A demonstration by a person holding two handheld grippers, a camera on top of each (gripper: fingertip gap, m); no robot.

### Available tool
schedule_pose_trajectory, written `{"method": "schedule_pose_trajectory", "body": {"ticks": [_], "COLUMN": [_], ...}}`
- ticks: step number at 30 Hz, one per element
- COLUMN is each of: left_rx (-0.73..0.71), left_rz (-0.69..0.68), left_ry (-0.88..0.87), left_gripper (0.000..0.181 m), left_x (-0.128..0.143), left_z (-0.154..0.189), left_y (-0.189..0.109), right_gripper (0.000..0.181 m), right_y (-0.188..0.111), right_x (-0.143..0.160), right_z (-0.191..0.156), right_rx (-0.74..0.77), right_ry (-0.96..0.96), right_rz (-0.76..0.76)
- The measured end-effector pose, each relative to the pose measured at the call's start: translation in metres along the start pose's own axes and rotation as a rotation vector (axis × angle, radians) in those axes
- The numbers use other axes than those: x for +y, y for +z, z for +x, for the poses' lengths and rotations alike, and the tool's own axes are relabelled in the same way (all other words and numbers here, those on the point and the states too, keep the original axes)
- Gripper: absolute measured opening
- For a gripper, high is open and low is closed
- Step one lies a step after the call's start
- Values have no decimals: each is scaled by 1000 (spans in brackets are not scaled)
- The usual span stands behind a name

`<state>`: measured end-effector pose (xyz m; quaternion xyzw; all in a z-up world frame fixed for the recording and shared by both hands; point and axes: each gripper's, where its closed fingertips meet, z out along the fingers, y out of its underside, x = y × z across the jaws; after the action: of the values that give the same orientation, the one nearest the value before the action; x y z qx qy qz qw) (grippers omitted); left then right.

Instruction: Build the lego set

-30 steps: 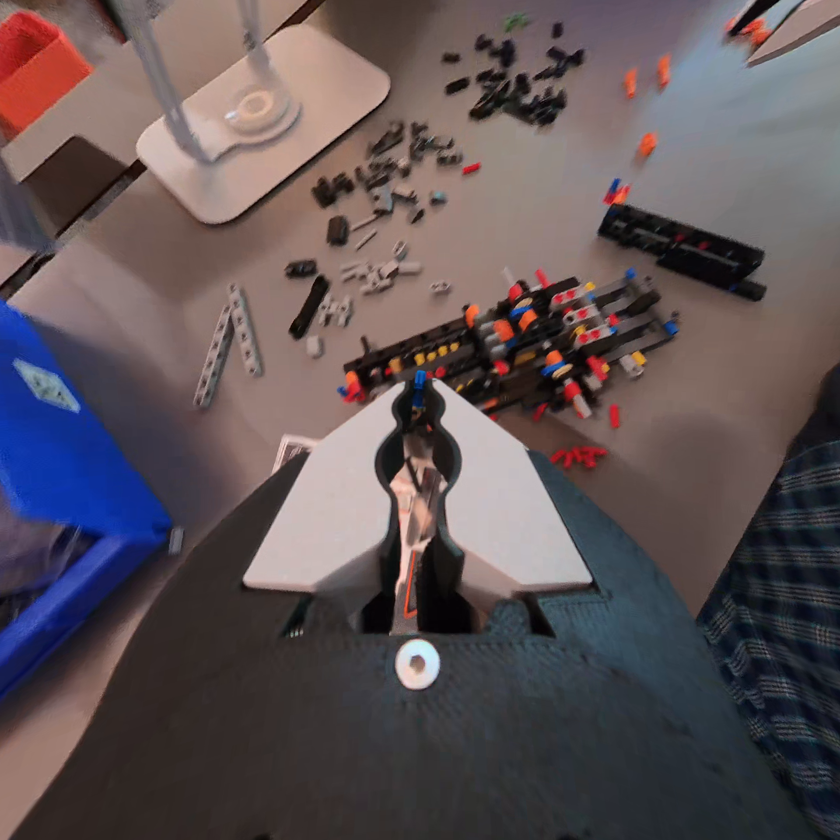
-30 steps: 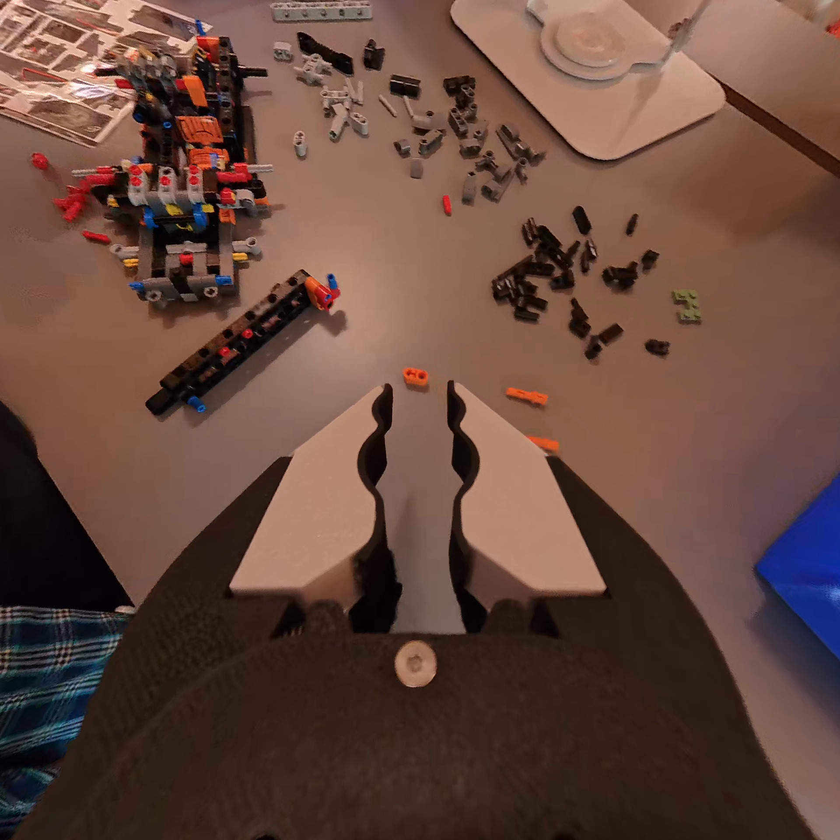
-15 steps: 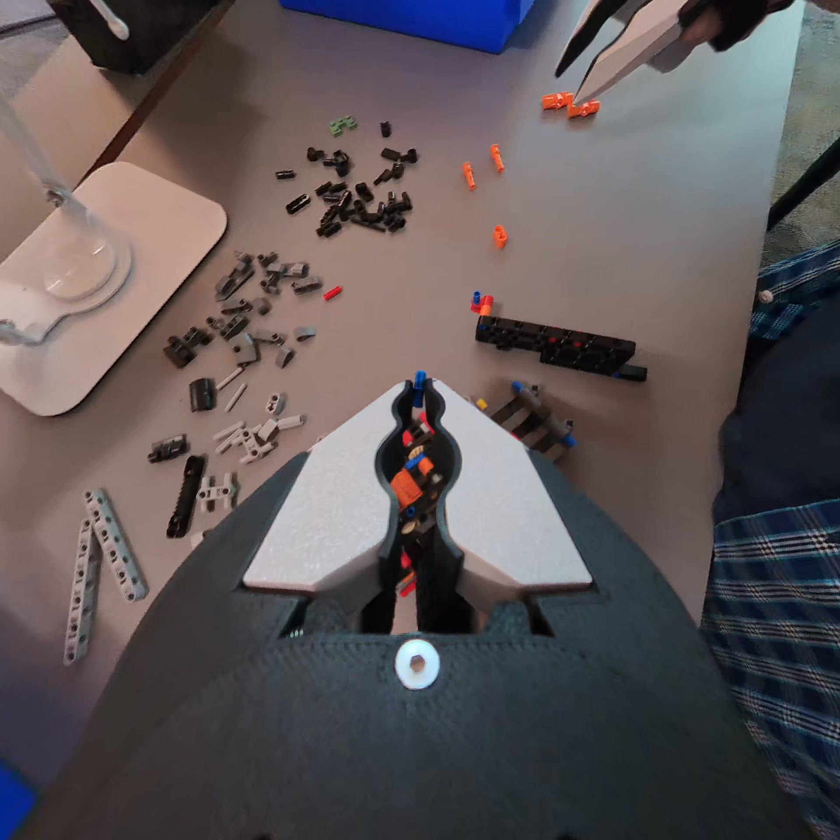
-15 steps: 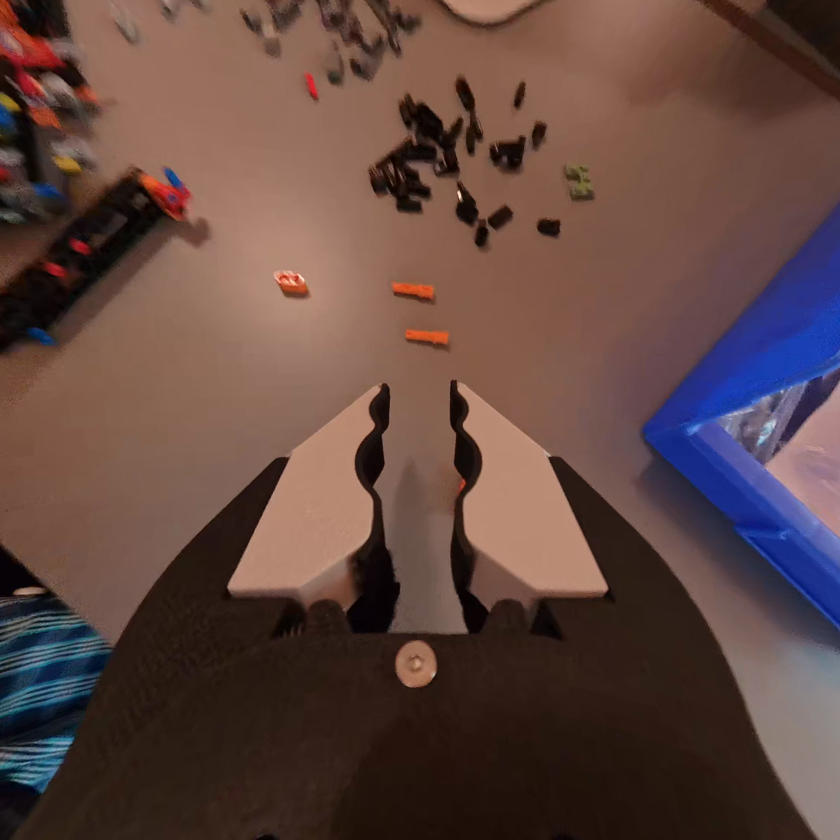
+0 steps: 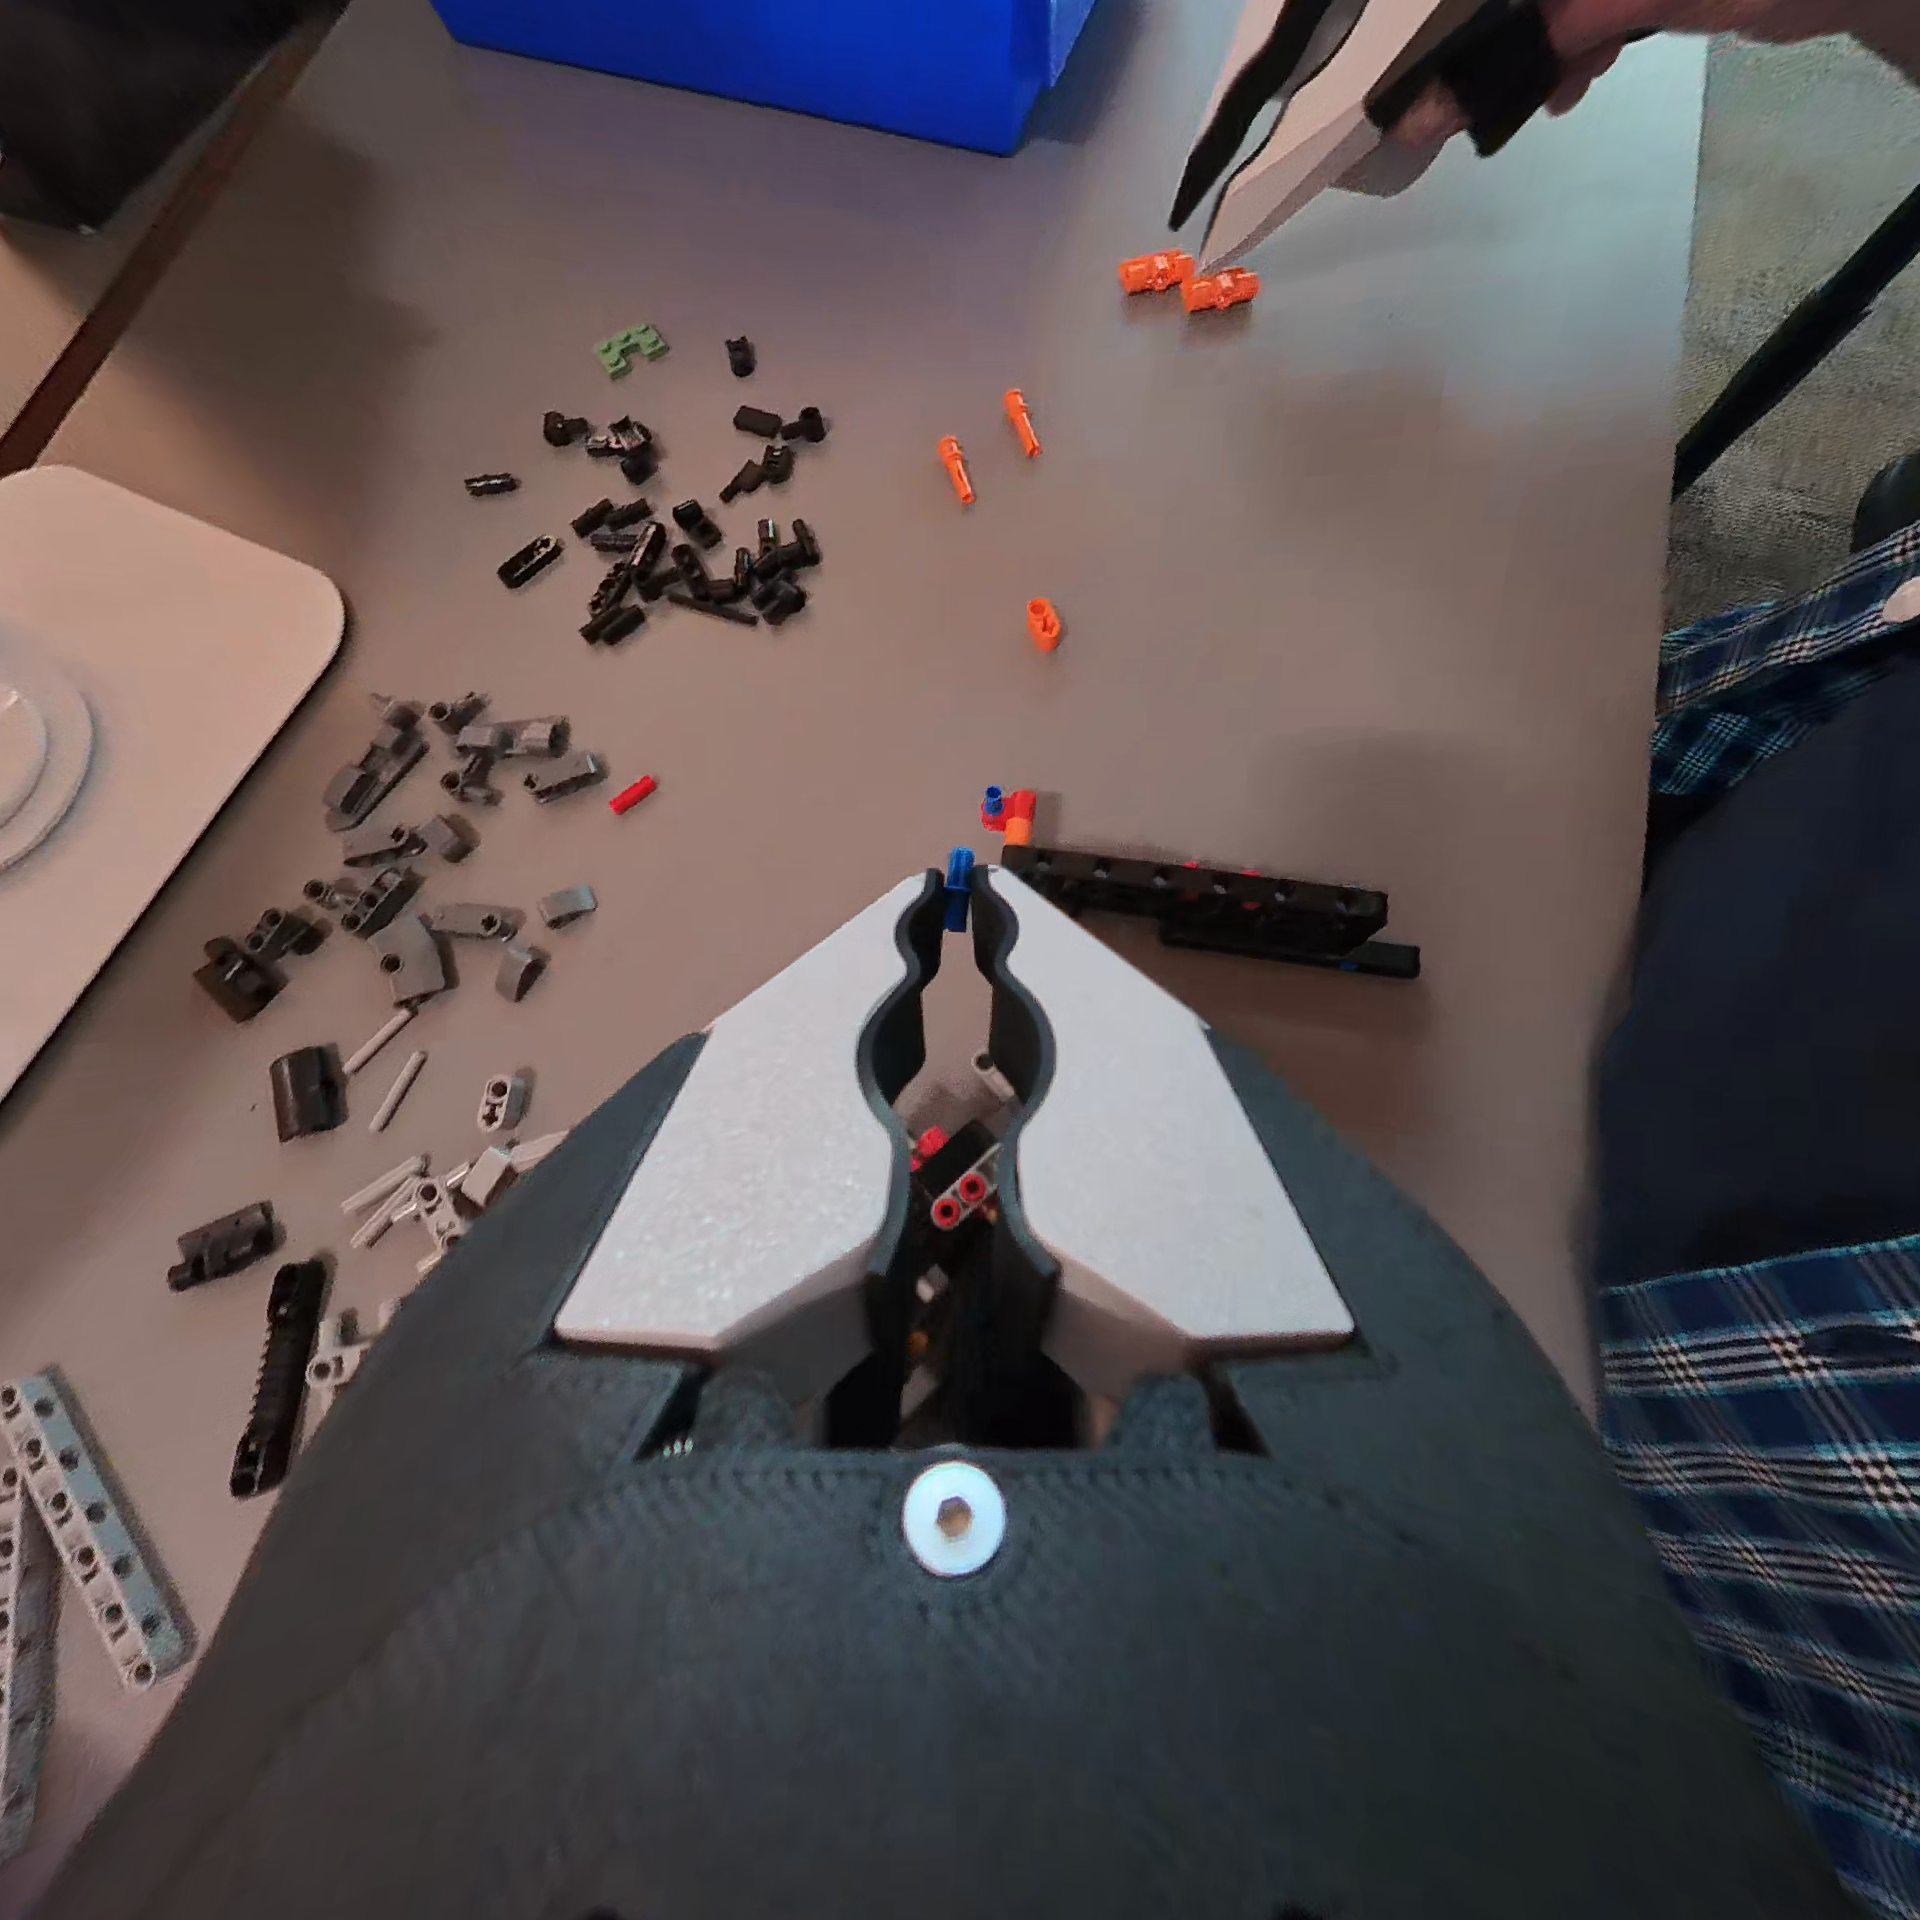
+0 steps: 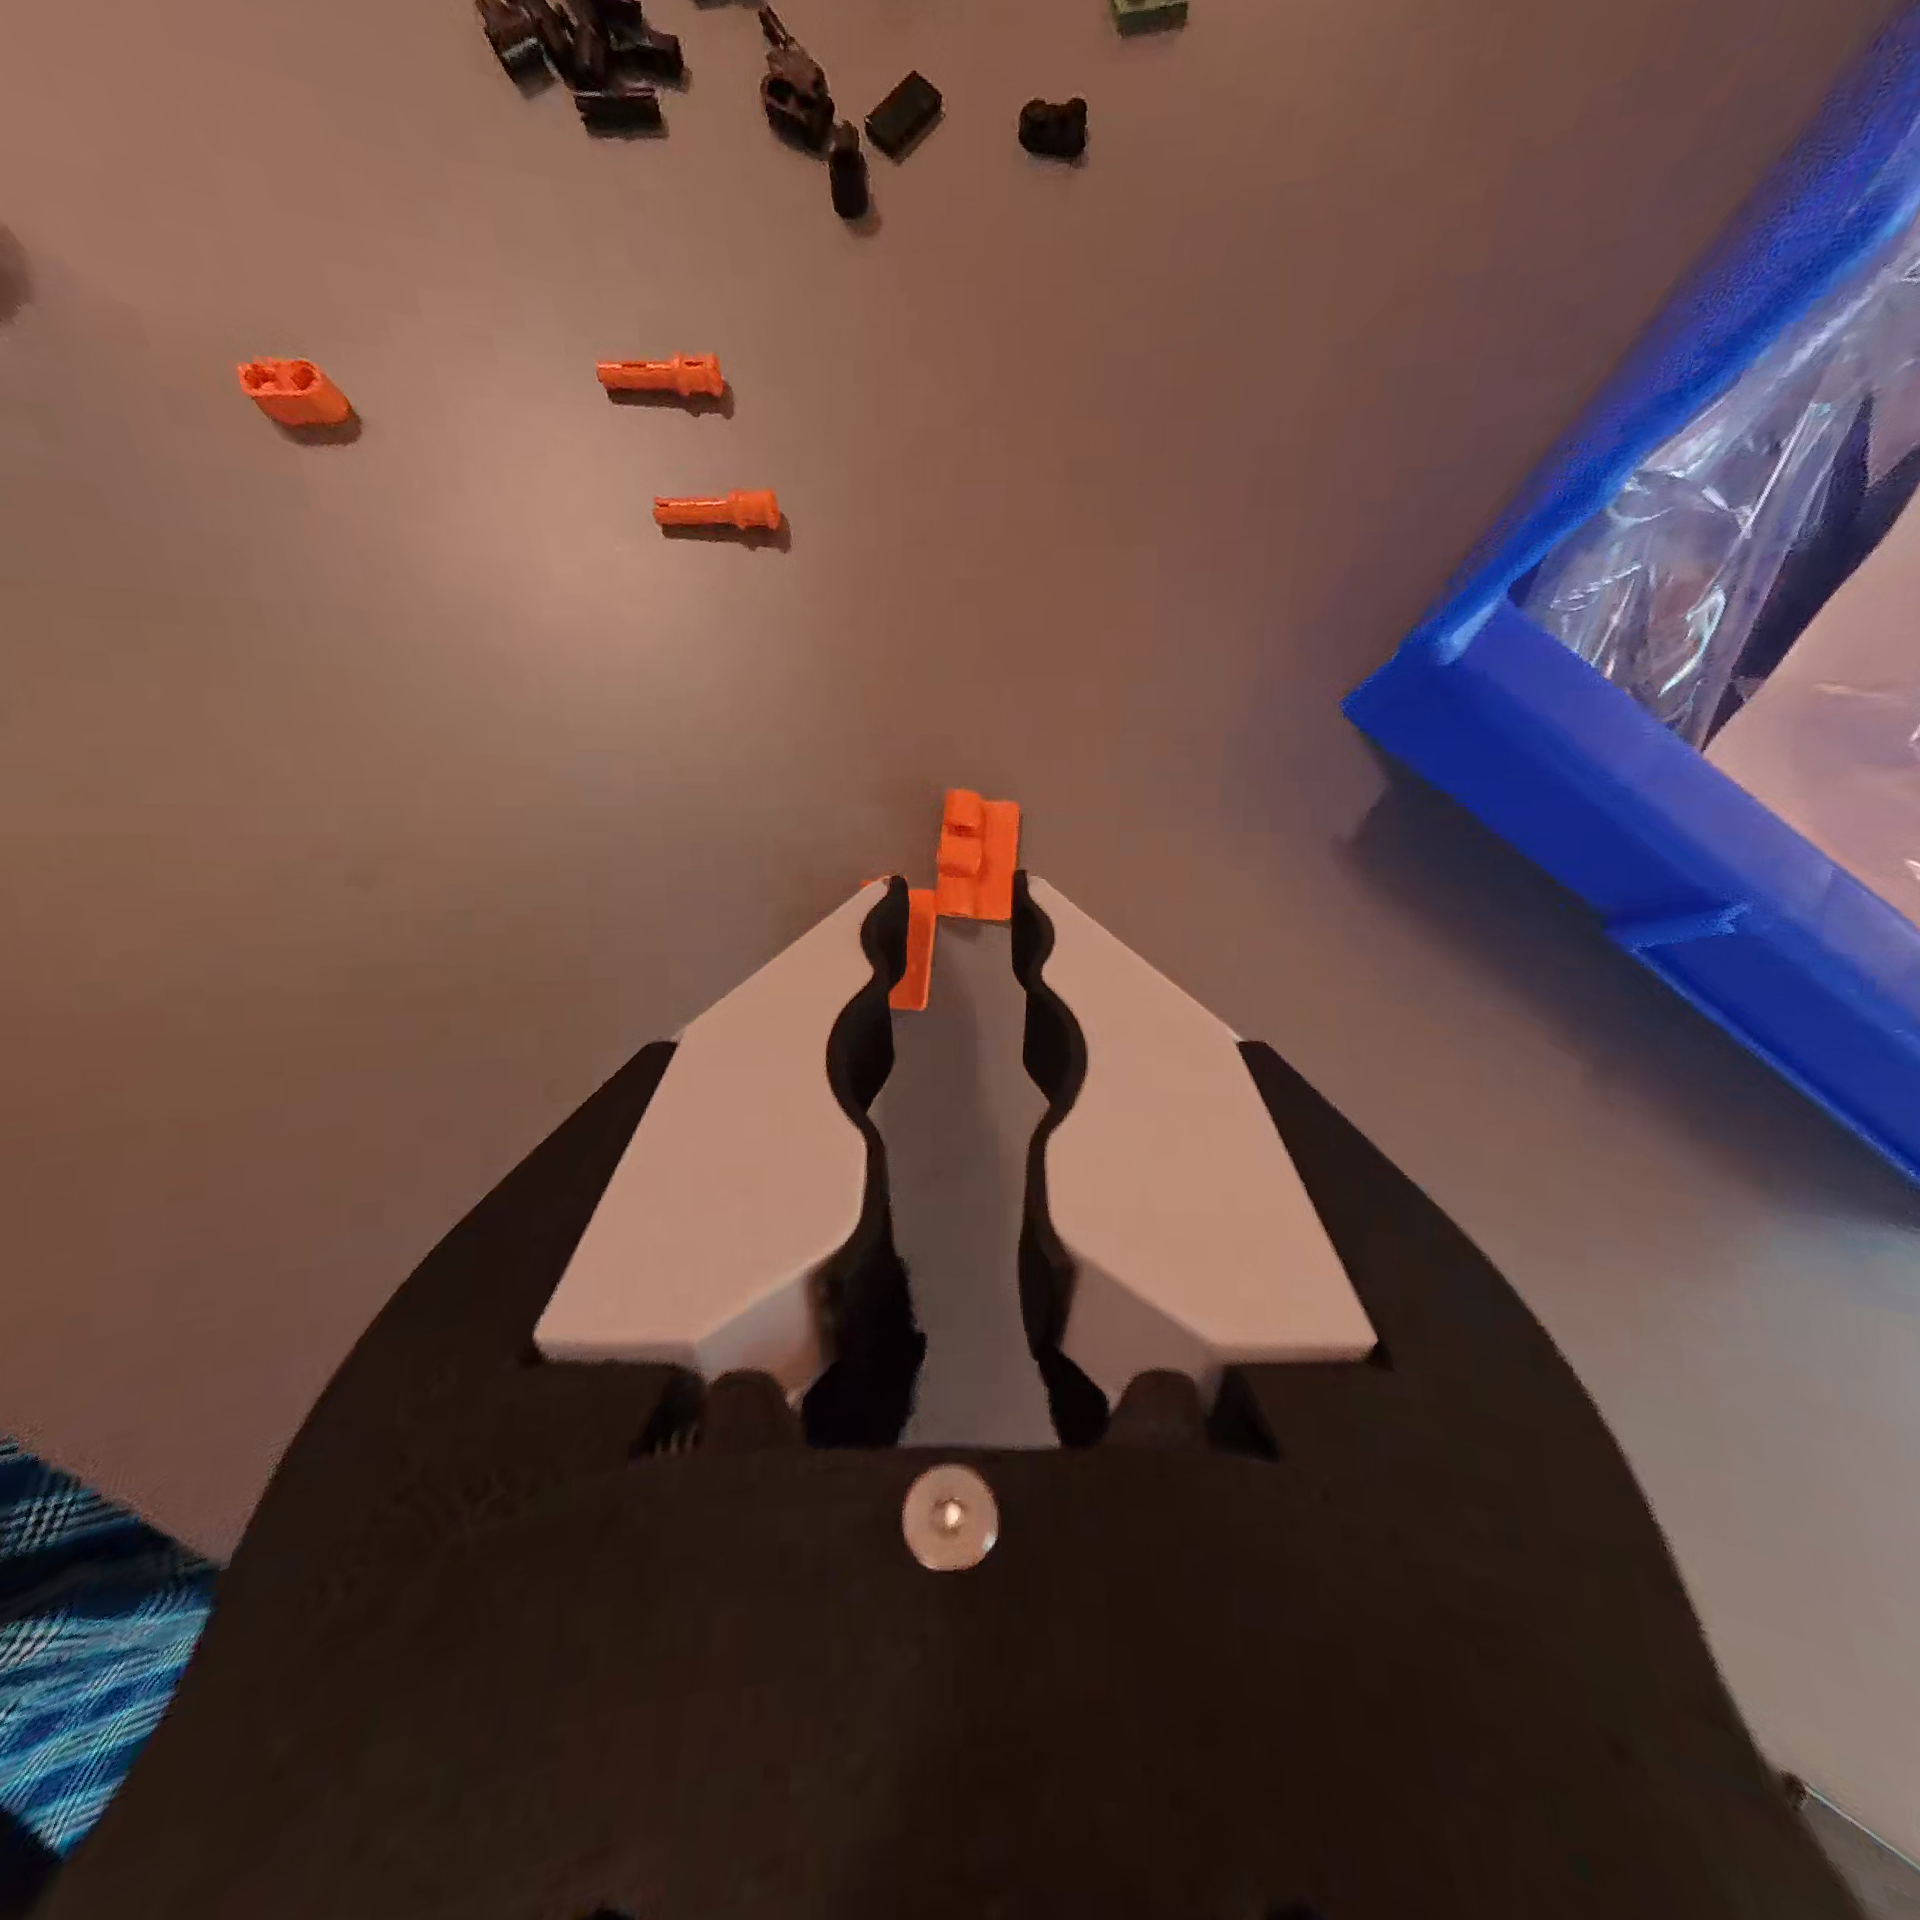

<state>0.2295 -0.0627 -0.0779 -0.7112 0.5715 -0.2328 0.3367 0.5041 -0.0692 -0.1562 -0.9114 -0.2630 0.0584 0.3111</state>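
Observation:
My left gripper [image 5: 958, 896] is shut on a small blue pin [image 5: 957, 881], held above the table; part of the multicoloured lego build [image 5: 956, 1184] shows under its jaws. A black beam assembly [image 5: 1205, 906] with an orange and blue end lies just beyond it. My right gripper [image 6: 951, 904] is open, its tips down over two orange connector pieces [image 6: 975, 857] on the table; it also shows in the left wrist view [image 5: 1210, 223] above the same orange pieces [image 5: 1190, 283]. Two orange pins [image 6: 686, 442] and an orange two-hole piece [image 6: 291, 387] lie farther out.
A blue bin [image 6: 1683, 748] holding plastic bags stands right of the right gripper. Piles of black pieces [image 5: 686, 540] and grey pieces [image 5: 436, 842], long grey beams [image 5: 83, 1517] and a white lamp base [image 5: 135, 707] lie on the left. A person's plaid sleeve [image 5: 1766, 1455] is at the right. My hands' fingertips stand some 30 cm from each other.
The left gripper swung right and forward with the blue pin, past the build to the black beam. The right gripper moved right and down onto the two orange connectors, still open.

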Motion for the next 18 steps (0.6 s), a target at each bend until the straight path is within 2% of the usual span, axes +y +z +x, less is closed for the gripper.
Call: {"method": "schedule_pose_trajectory", "body": {"ticks": [10, 14, 18], "left_rx": [24, 38, 63], "left_rz": [5, 25, 42], "left_ry": [14, 14, 17], "left_gripper": [5, 5, 5], "left_x": [-14, -22, -29], "left_z": [9, 12, 20], "left_y": [13, 18, 23], "right_gripper": [6, 6, 6], "right_y": [14, 0, -16], "right_x": [-10, -32, -49], "right_z": [0, -19, -58], "right_rx": [-19, -139, -387], "right_ry": [23, 32, 125], "right_rz": [29, 161, 257]}}
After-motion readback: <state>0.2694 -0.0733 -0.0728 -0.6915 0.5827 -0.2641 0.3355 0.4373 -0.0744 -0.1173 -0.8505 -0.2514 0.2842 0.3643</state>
